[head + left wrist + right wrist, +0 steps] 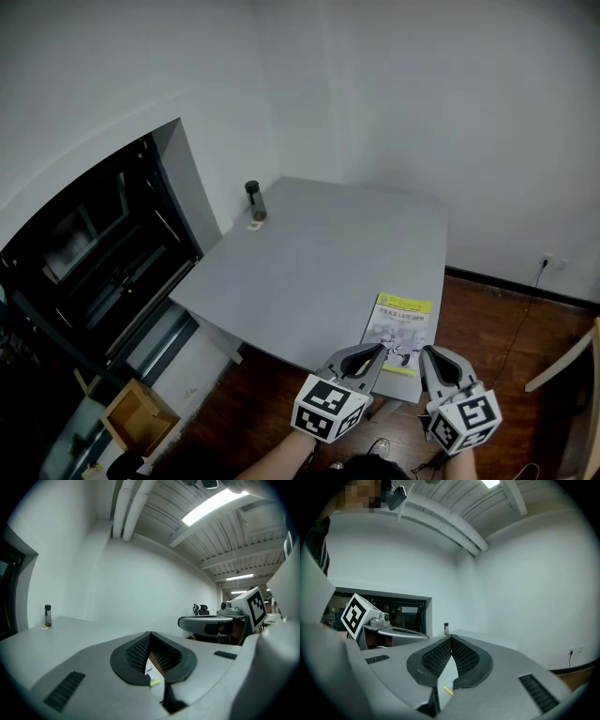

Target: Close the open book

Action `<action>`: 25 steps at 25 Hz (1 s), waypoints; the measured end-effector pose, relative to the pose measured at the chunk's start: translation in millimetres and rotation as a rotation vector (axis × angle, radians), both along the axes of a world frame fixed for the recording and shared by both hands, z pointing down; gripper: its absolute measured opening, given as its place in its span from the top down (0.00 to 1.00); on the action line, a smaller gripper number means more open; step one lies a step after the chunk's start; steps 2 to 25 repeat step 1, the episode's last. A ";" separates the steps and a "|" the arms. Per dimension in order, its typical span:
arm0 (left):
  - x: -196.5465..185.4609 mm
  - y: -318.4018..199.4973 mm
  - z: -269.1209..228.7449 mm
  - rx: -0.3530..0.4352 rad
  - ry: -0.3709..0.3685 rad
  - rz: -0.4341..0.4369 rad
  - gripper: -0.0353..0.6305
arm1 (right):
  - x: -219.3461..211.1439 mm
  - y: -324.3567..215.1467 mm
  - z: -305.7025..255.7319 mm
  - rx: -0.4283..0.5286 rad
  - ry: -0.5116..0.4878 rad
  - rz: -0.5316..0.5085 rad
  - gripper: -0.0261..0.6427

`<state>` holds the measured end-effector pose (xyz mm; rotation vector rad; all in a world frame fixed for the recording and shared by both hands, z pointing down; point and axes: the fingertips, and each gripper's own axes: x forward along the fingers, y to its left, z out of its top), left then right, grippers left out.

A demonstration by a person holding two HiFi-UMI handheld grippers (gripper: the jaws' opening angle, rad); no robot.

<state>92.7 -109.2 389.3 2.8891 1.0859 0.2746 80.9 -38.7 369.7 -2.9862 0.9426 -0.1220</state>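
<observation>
A thin book (400,334) with a yellow band and a printed picture lies flat at the near right corner of the grey table (319,262); one page width shows. My left gripper (375,352) hovers over its near left edge and my right gripper (427,354) over its near right edge. Both are shut, tips together, with nothing held. In the left gripper view the left gripper (150,633) frames a sliver of the book (151,672) below its pads. In the right gripper view, beneath the shut right gripper (451,637), the book (446,686) shows the same way.
A small dark bottle (254,201) stands at the table's far left, with a small tag (254,225) beside it. A dark glass-fronted opening (94,262) fills the left wall. A cardboard box (136,417) sits on the floor at left. A pale chair part (562,366) is at right.
</observation>
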 end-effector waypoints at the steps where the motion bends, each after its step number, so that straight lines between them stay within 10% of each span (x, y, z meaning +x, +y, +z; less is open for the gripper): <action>1: 0.0 0.0 0.2 -0.002 0.000 -0.001 0.94 | -0.2 -0.3 0.4 0.000 -0.001 -0.001 0.96; 25: 0.0 0.0 0.2 -0.002 0.000 -0.001 0.94 | -0.2 -0.3 0.4 0.000 -0.001 -0.001 0.96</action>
